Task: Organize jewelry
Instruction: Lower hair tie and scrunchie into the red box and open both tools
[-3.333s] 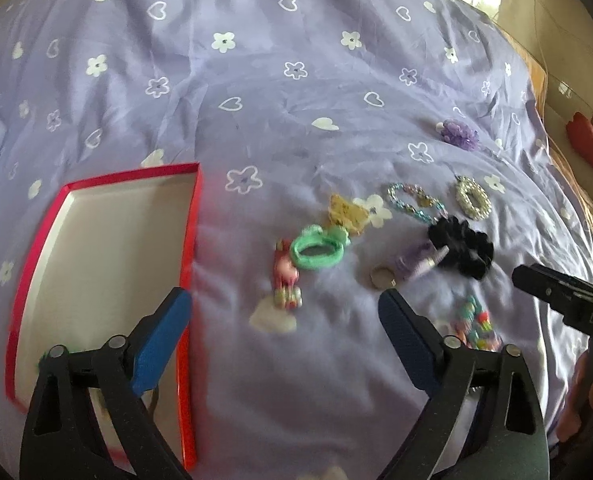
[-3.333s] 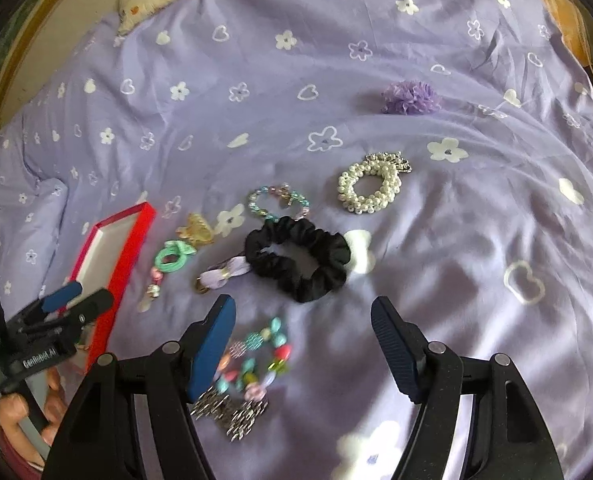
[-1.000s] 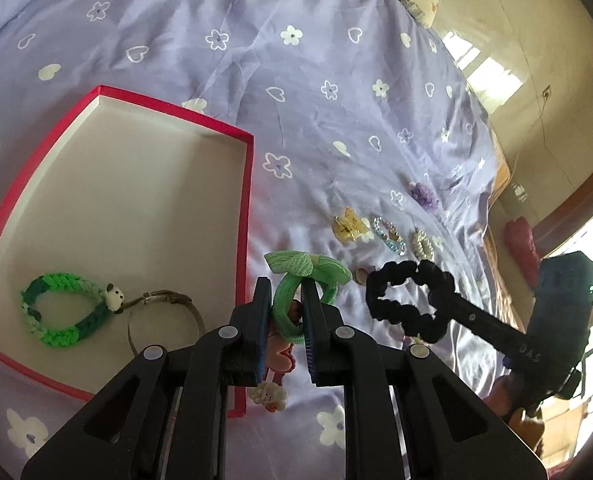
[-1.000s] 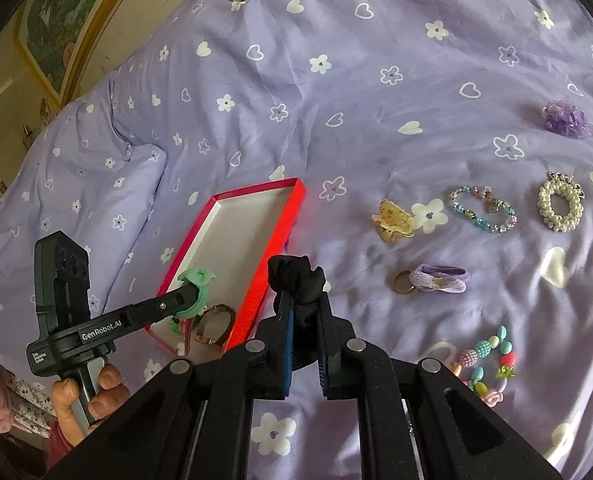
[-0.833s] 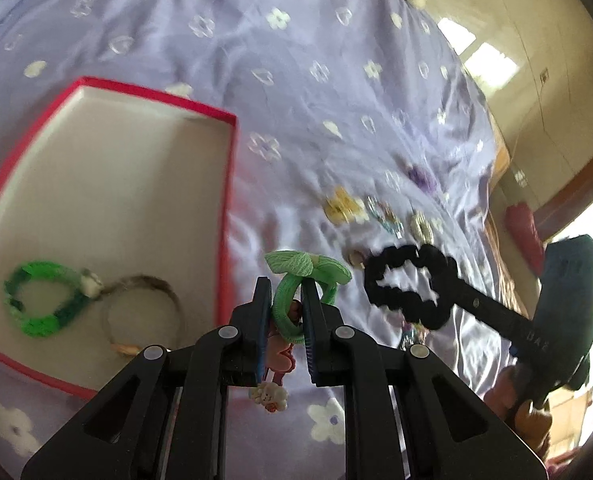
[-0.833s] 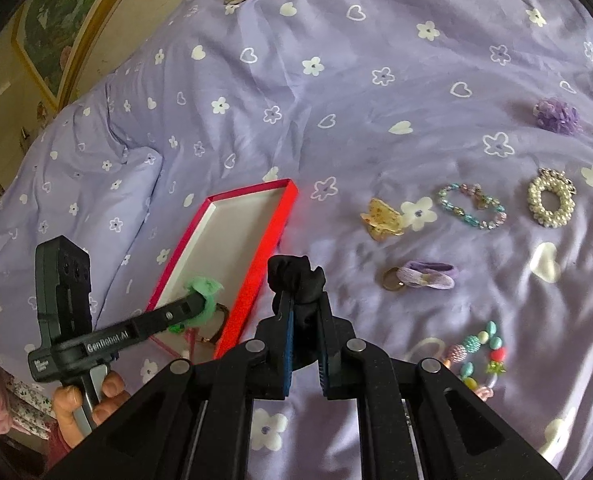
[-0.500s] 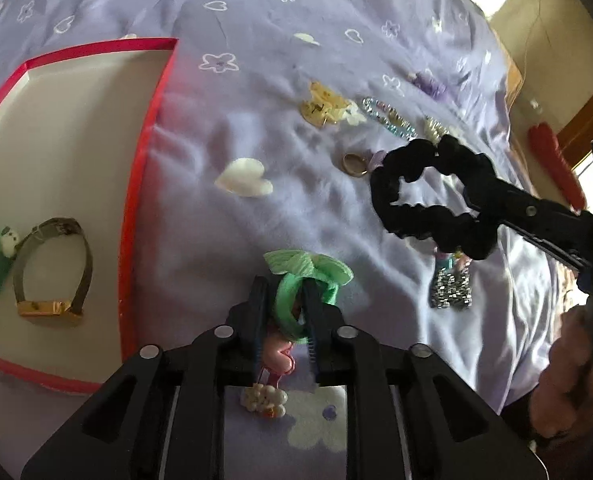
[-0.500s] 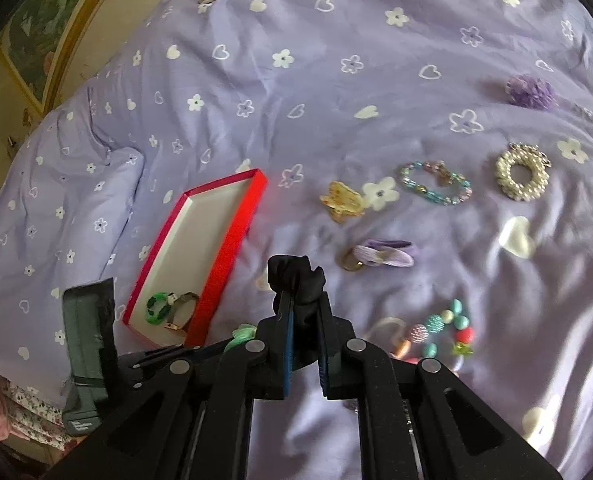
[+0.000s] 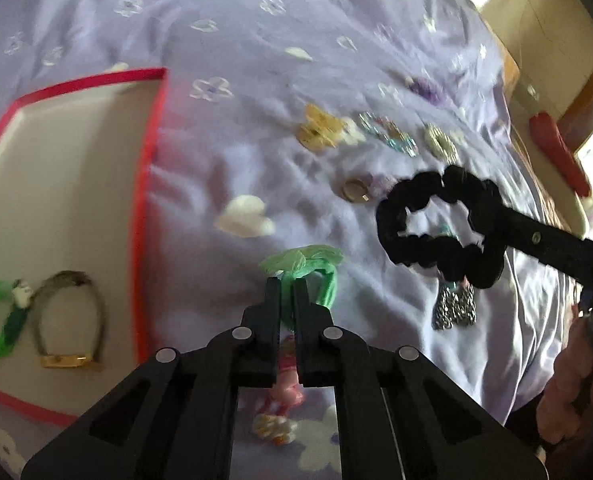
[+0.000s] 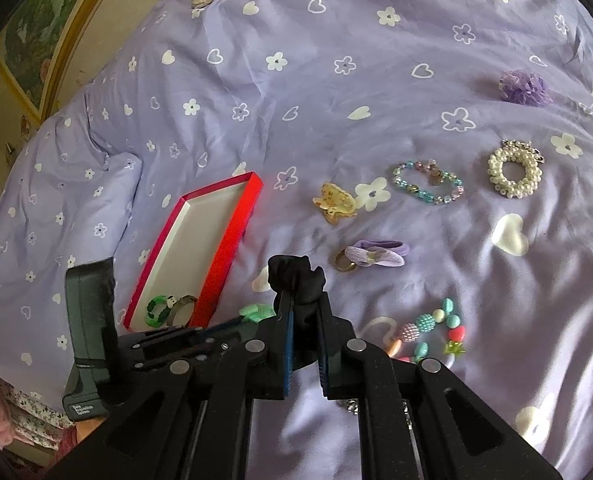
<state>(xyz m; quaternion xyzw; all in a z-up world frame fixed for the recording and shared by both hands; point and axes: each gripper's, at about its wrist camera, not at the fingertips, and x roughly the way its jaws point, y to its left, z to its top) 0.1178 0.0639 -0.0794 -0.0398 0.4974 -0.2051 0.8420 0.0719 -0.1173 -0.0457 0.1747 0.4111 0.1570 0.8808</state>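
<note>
— Both scrunchies are off the bedspread [image 10: 336, 80] now: left gripper [image 9: 287, 284] pinches the green hair tie [image 9: 308, 264], right gripper [image 10: 303, 300] clamps the black scrunchie [image 9: 440, 224].

— Progress?

— Early. Red tray [image 9: 144, 184] holds two bracelets [image 9: 0, 320]; pearl ring [image 10: 514, 172], beads and clip wait.

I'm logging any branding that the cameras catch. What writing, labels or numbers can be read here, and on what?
White print on the lower body of the left gripper, seen from the right wrist view: too small and blurred to read.
No other text, number or sign shows: none on the red box, the jewelry or the bedspread.
</note>
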